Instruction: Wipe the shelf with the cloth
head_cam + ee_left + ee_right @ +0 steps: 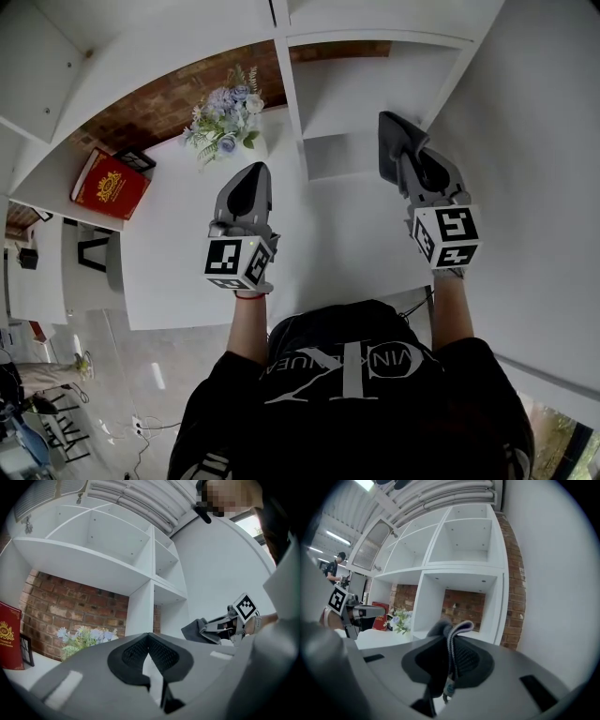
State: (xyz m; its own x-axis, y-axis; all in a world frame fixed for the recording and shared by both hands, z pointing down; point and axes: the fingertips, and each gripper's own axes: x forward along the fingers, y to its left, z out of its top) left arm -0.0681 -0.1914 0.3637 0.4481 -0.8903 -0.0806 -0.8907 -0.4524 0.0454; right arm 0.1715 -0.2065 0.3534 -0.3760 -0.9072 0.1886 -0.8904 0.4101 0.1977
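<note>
A grey cloth [391, 141] sticks out past the tips of my right gripper [406, 159], which is shut on it. The gripper hangs in front of the white shelf unit's lower right compartment [361, 94]. In the right gripper view the cloth [458, 627] folds up between the jaws of the right gripper [451, 641], and brick shows at the back of the compartment [464, 605]. My left gripper [254, 173] hovers over the white counter [178, 225], shut with nothing in it. The left gripper view shows the left gripper [148, 641] with its pads meeting, and the cloth [194, 630] at the right.
A bunch of pale blue and white flowers [225, 117] stands on the counter just ahead of the left gripper. A red book [110, 184] leans at the far left with a small dark frame [137, 159] beside it. A white upright divider [292, 89] separates the compartments.
</note>
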